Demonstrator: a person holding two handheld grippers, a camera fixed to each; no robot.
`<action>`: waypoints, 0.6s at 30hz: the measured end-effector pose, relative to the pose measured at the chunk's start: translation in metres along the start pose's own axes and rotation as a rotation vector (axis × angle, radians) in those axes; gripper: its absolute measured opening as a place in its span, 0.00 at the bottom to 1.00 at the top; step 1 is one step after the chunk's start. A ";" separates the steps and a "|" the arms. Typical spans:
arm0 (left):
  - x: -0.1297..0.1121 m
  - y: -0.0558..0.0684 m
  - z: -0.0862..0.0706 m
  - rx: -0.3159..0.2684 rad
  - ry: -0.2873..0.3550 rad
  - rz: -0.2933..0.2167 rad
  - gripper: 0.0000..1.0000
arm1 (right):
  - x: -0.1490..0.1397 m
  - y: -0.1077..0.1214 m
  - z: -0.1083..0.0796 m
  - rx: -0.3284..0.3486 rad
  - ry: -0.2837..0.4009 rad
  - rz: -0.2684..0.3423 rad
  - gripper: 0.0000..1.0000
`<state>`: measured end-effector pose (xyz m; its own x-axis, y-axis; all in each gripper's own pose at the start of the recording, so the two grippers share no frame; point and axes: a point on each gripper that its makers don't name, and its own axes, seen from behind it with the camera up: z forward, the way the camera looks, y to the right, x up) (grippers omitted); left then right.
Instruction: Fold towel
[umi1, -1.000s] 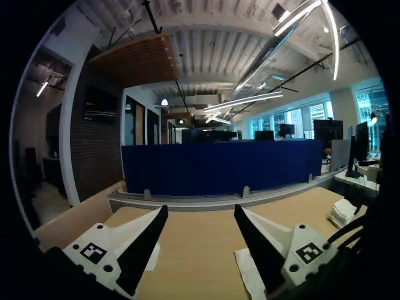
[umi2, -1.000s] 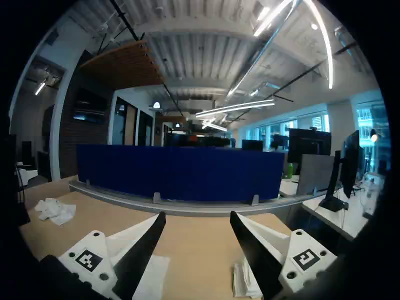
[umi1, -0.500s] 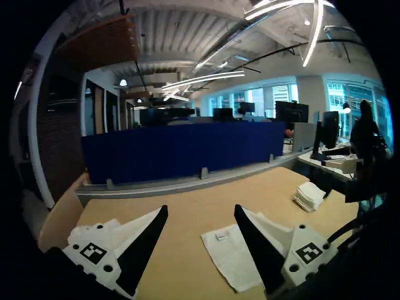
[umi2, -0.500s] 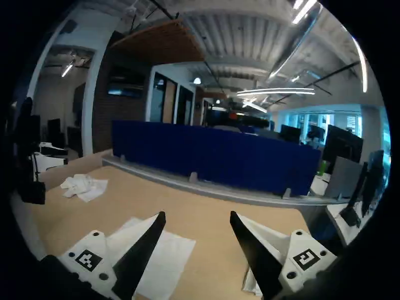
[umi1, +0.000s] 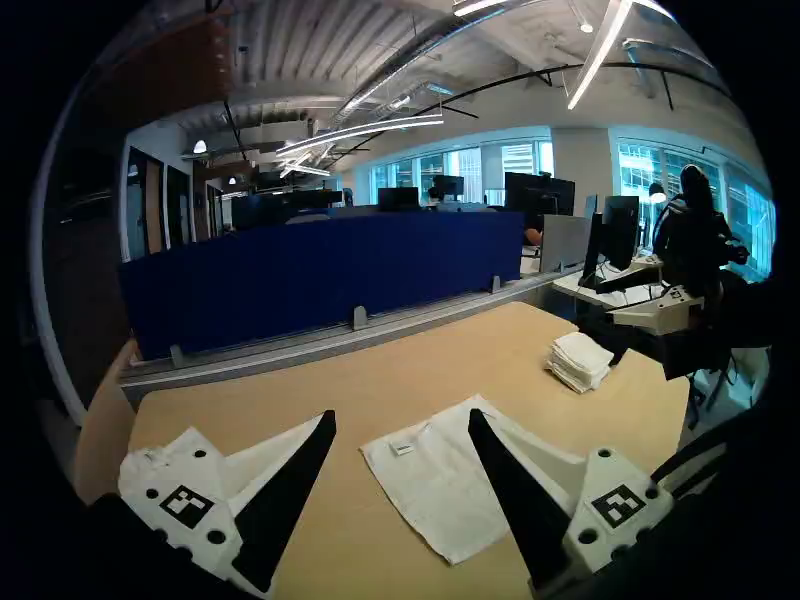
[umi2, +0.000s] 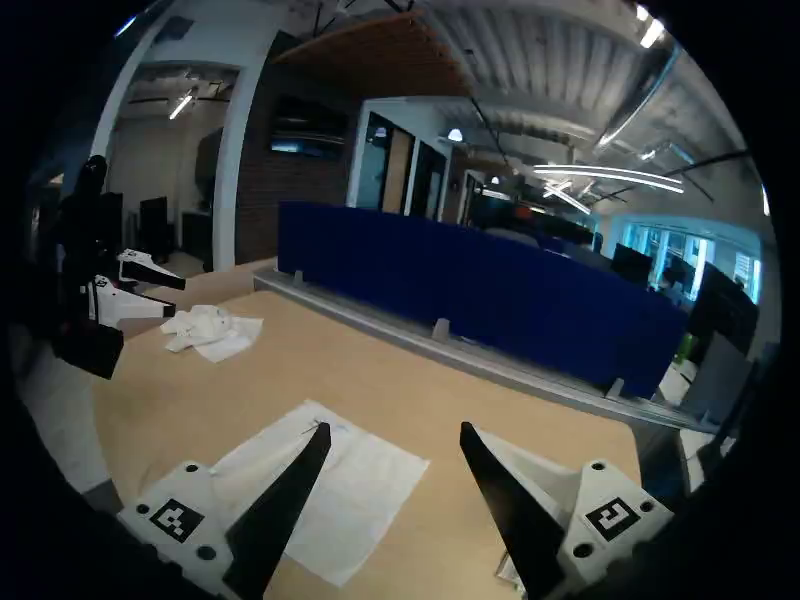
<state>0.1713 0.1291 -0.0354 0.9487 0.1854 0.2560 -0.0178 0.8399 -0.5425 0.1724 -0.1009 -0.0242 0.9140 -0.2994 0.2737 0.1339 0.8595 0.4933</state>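
Towel (umi1: 430, 490) is laid flat by the bench (umi1: 400, 370) front edge and is judged light, limp and thin. Near corners should be pinched. Left gripper (umi1: 400, 415) and right gripper (umi2: 393, 427) are held spread, empty.

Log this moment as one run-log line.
phase: pre-grasp | left hand-held gripper: open, empty | right hand-held gripper: open, empty | towel: flat on table, unfolded

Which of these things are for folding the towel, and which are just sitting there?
For the job:
- flat towel, spread on the table
- left gripper and right gripper, both with fingers open

Just lying about:
- stack of folded towels
- crumpled towel
- blue divider
- monitors
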 end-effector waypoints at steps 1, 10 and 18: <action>-0.003 0.002 0.001 -0.005 -0.004 0.001 0.99 | -0.003 -0.002 0.001 0.004 -0.005 -0.001 1.00; -0.051 0.018 0.012 -0.046 -0.068 0.006 0.99 | -0.045 -0.012 0.016 0.020 -0.047 -0.011 1.00; -0.109 0.038 0.025 -0.087 -0.151 0.024 0.99 | -0.099 -0.024 0.030 0.047 -0.116 -0.029 1.00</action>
<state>0.0590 0.1532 -0.0637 0.8903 0.2845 0.3557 -0.0062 0.7884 -0.6152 0.0670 -0.1039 -0.0381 0.8593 -0.3723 0.3506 0.1395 0.8303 0.5396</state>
